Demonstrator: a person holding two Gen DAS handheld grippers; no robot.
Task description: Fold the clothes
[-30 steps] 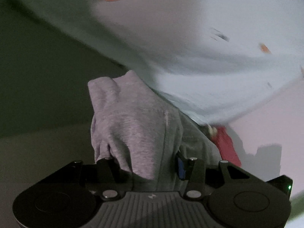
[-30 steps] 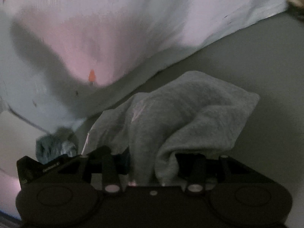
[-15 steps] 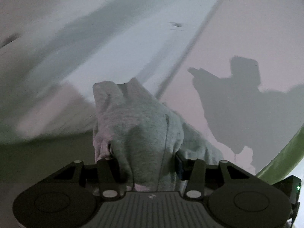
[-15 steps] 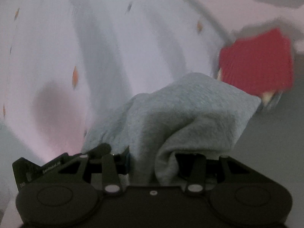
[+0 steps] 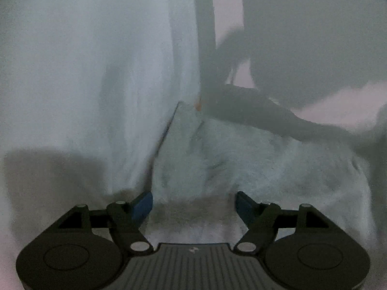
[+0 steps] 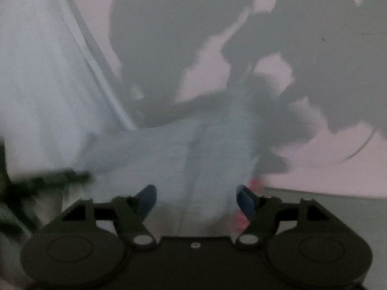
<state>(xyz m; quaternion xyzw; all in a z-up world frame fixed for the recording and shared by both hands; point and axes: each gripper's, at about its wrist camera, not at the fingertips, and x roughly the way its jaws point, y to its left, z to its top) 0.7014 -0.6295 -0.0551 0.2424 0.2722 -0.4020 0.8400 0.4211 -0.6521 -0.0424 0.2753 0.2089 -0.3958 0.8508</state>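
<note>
A grey fleece garment (image 5: 241, 159) lies spread on the pale bedding just ahead of my left gripper (image 5: 193, 203). That gripper's jaws are opening, their blue pads apart and off the cloth, which lies beneath them. In the right wrist view the same grey garment (image 6: 193, 149) runs forward from between the pads of my right gripper (image 6: 196, 197). Its jaws are opening too, and the cloth falls loose between them, blurred by motion.
A white sheet with small orange marks (image 5: 84, 72) covers the surface to the left in both views. Pale pink bedding (image 6: 326, 169) lies to the right, crossed by dark shadows of the person and grippers. A red item (image 6: 254, 183) peeks from under the garment.
Both grippers swept the bunched grey garment across the bed and let go of it. The jaws that pinched it now stand apart, and the garment has dropped onto the bedding.
</note>
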